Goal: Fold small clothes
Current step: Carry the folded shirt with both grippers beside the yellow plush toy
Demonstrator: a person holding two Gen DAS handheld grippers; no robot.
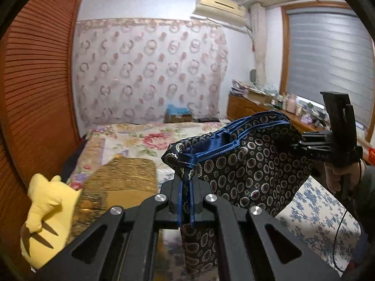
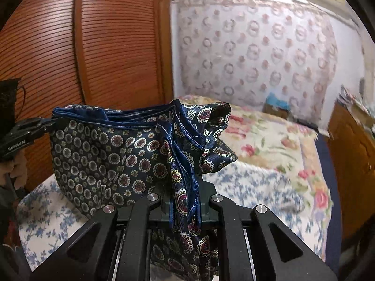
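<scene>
- Far to the left of my left fingers stands a reddish-brown slatted wooden wardrobe door [image 1: 35, 93], and just left of them lies a yellow plush toy with dark stripes [image 1: 44, 210], close to that side.
- My left gripper [image 1: 186, 187] has its fingers pressed together on a corner of the dark navy silky cloth with round medallion print and blue hem [image 1: 246, 164]; the blue edge runs down between the pads and a tail of fabric hangs beneath them.
- From there the cloth stretches rightwards, in the air above the floral bedspread [image 1: 323, 215], its upper hem sagging open like a pouch.
- Ahead of both pairs of fingers the bed lies open as far as the pink ring-patterned curtain [image 1: 150, 70] at its far end; a golden-brown textured blanket [image 1: 126, 178] lies ahead and left of my left fingers.
- My right gripper [image 2: 185, 187] is clamped on the bunched opposite corner, several hem folds gathered between its fingers.
- In the left view my right hand [image 1: 339, 175] grips its handle at the right; both grippers tilt somewhat downward.
- Right of my right fingers stands a wooden cabinet [image 2: 349, 164].
</scene>
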